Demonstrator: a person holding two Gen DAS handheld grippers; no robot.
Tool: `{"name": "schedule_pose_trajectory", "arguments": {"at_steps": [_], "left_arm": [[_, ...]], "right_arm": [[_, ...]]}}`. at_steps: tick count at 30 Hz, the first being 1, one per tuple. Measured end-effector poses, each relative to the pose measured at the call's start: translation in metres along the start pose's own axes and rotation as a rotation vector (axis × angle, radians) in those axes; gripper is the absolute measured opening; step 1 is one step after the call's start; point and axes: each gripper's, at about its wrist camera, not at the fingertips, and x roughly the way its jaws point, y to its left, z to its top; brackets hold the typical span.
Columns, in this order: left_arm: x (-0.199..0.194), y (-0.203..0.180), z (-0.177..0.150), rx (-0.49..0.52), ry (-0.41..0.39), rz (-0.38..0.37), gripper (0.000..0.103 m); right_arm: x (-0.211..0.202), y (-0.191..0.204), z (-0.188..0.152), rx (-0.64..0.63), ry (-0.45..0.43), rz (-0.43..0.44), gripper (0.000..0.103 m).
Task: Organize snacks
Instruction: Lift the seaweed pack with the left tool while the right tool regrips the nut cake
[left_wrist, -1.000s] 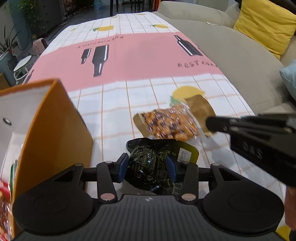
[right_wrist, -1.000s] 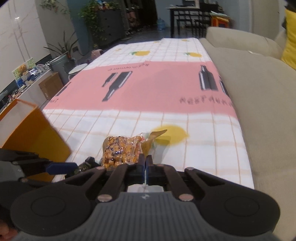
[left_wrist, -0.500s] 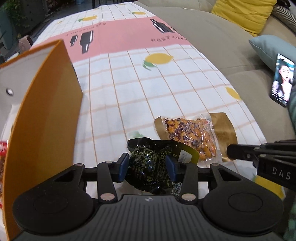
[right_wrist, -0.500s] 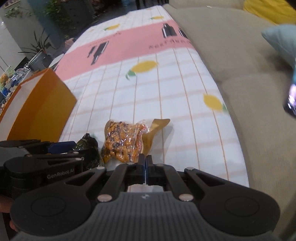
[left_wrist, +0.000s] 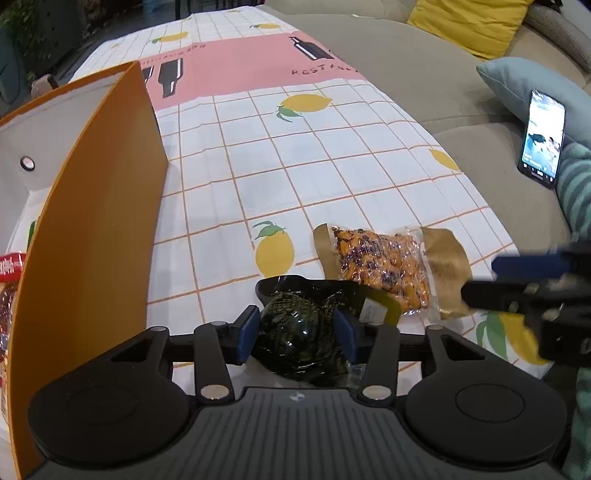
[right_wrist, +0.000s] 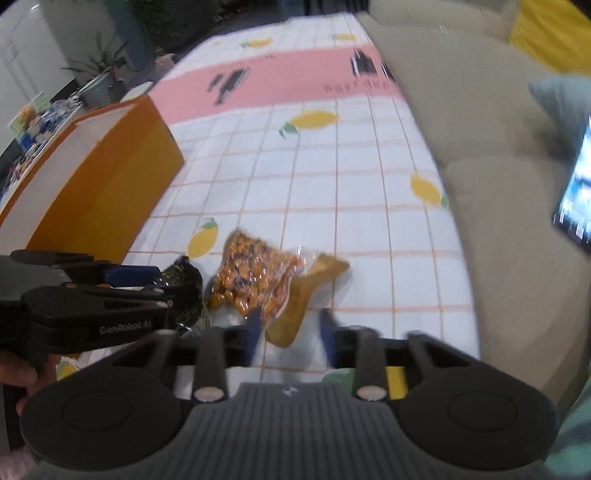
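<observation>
My left gripper (left_wrist: 298, 332) is shut on a dark green snack packet (left_wrist: 301, 328), held just above the checked tablecloth (left_wrist: 314, 166). A clear bag of orange snack pieces (left_wrist: 380, 266) with a gold seal end lies flat on the cloth to the right of it. My right gripper (right_wrist: 290, 332) is open, its blue pads either side of the gold end of that bag (right_wrist: 258, 277), blurred by motion. It shows in the left wrist view (left_wrist: 517, 280) at the right edge. The left gripper (right_wrist: 110, 295) shows at the left in the right wrist view.
An open orange box (left_wrist: 96, 221) stands on the left, with red snack packs (left_wrist: 9, 288) inside. The same box (right_wrist: 103, 177) appears in the right wrist view. A beige sofa (left_wrist: 424, 85) runs along the right, with a phone (left_wrist: 543, 136) leaning on a blue cushion.
The right gripper has opened from shut and come down over the orange snack bag. Both grippers have drawn back toward the near table edge. The left keeps its hold on the green packet.
</observation>
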Motion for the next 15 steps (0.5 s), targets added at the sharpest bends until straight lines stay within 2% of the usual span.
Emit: {"name": "schedule_pose_trajectory", "arguments": {"at_steps": [3, 4, 6, 8, 10, 12, 15], "left_arm": [[0.000, -0.001, -0.002, 0.022, -0.002, 0.012, 0.064], [0.001, -0.002, -0.003, 0.028, -0.004, 0.017, 0.065], [0.000, -0.002, -0.003, 0.033, -0.011, 0.019, 0.066], [0.001, -0.001, -0.004, 0.026, -0.012, 0.015, 0.066], [0.002, 0.002, -0.005, 0.006, -0.010, 0.005, 0.067], [0.004, 0.005, -0.005, -0.013, -0.006, -0.007, 0.070], [0.007, 0.011, -0.004, -0.043, 0.009, -0.028, 0.072]], "right_arm": [[-0.001, 0.010, 0.007, -0.136, -0.023, 0.009, 0.040], [0.001, 0.015, 0.010, -0.202, -0.019, 0.011, 0.045], [0.007, 0.026, 0.013, -0.361, -0.007, 0.034, 0.052], [0.015, 0.035, 0.011, -0.546, -0.032, 0.026, 0.063], [0.024, 0.039, 0.007, -0.709, -0.039, 0.023, 0.063], [0.030, 0.037, 0.006, -0.793, -0.036, 0.052, 0.066], [0.039, 0.030, 0.004, -0.819, -0.026, 0.088, 0.067]]}}
